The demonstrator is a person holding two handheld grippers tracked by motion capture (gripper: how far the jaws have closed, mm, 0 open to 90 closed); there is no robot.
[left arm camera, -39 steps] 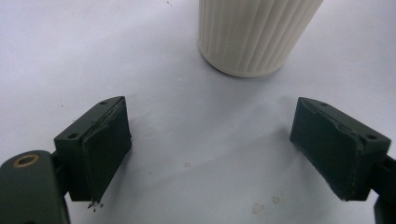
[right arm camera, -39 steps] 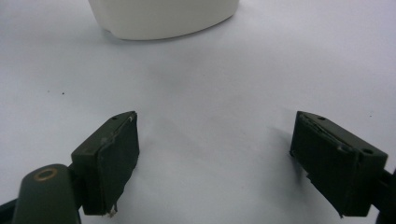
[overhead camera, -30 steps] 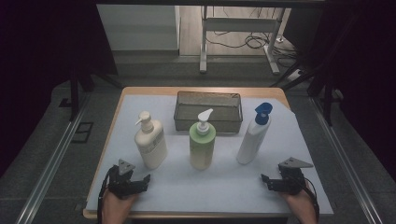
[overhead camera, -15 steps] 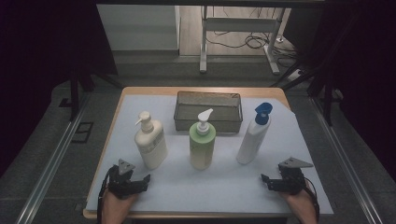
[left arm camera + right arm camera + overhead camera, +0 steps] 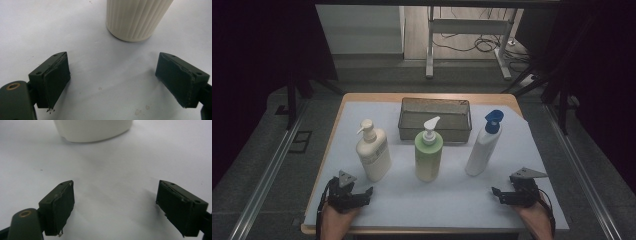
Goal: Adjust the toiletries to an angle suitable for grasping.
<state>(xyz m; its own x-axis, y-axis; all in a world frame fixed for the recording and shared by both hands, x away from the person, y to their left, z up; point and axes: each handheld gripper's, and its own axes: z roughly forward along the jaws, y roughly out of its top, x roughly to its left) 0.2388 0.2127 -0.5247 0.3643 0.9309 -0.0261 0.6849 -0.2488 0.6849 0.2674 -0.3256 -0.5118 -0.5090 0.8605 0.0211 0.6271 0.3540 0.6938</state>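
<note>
Three pump bottles stand in a row on the white table cover: a cream bottle [image 5: 373, 152] at left, a green bottle [image 5: 428, 154] in the middle, and a white bottle with a blue pump [image 5: 483, 144] at right. My left gripper [image 5: 362, 192] rests open near the front left corner; the cream bottle's ribbed base [image 5: 136, 18] stands just ahead of its jaws. My right gripper [image 5: 499, 195] rests open near the front right; the white bottle's base [image 5: 92, 130] lies ahead of it. Both hold nothing.
A dark wire mesh basket [image 5: 435, 119] sits behind the bottles at the table's back. The white cover [image 5: 447, 200] spreads between the two grippers. Metal rails run along the floor on both sides, and a desk frame with cables stands beyond.
</note>
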